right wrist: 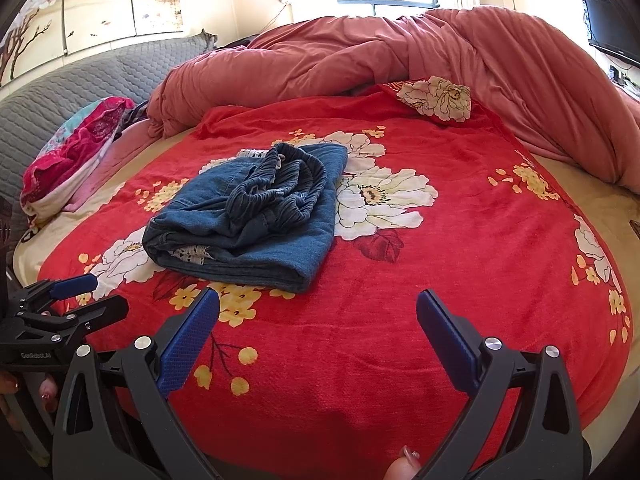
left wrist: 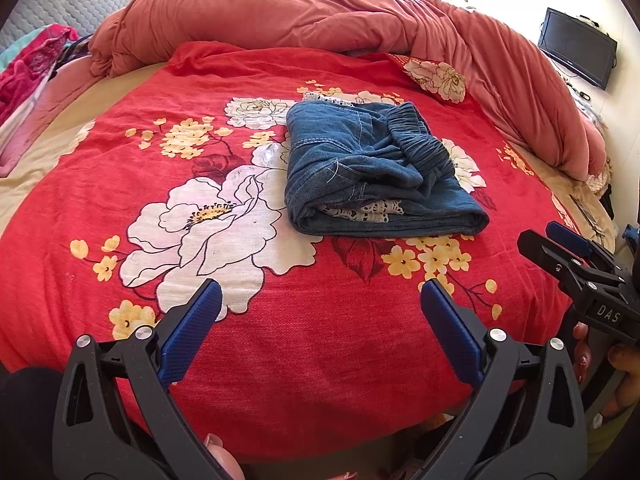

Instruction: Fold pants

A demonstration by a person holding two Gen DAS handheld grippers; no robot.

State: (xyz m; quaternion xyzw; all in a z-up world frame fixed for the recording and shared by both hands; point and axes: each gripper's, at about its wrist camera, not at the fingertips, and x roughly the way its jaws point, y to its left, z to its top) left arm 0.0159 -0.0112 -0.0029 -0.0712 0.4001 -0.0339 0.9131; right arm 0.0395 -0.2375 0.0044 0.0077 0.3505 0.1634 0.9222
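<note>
Pants (left wrist: pixel 376 168), folded into a thick blue denim bundle with the elastic waistband on top, lie near the middle of the bed (left wrist: pixel 280 360) on its red flowered blanket (left wrist: pixel 120 160). Both tools hang level over the near edge, apart from the pants: left tool (left wrist: pixel 320 312) released, right tool (right wrist: pixel 318 320) released. Writing reads "DAS" and "GenRobot.AI" on their bodies.
</note>
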